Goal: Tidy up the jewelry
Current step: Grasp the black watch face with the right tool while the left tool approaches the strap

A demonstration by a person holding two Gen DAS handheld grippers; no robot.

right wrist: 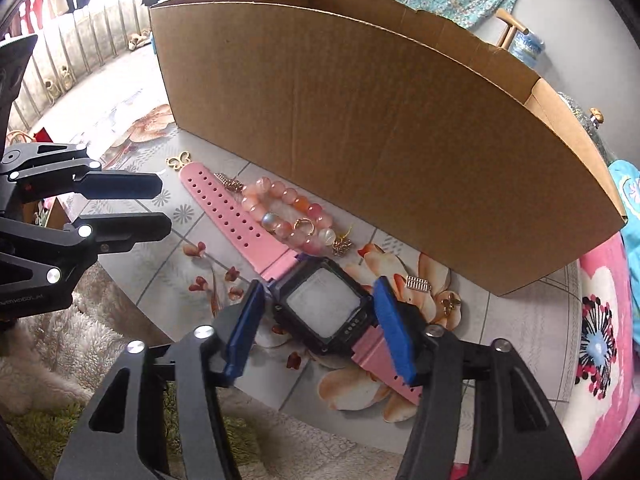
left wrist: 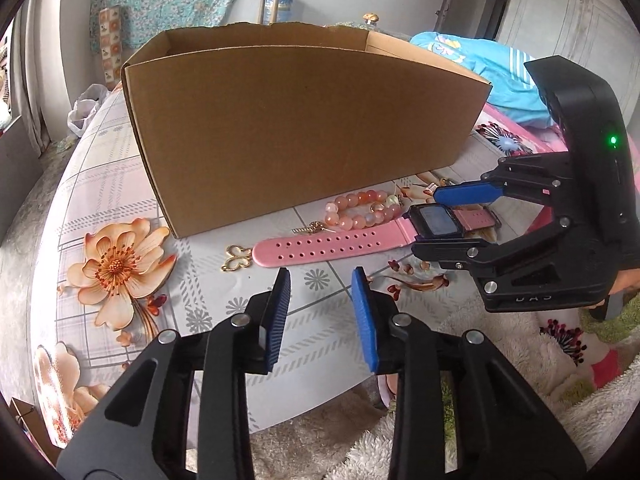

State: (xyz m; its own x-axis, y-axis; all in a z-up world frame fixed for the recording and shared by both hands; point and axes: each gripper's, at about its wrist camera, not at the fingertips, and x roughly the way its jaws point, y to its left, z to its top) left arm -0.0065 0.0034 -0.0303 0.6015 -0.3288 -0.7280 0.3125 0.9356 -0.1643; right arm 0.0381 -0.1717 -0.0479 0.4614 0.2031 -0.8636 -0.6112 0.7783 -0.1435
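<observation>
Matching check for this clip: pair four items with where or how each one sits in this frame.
Items:
1. pink watch
2. bead bracelet
3. butterfly charm
4. left hand-held gripper

States:
A. lying by the tip of the strap
B. open, holding nothing
C. its case sits between the blue pads of the right hand-held gripper
D. between the strap and the cardboard box

Pairs: 1-C, 2-D, 3-A, 4-B
</observation>
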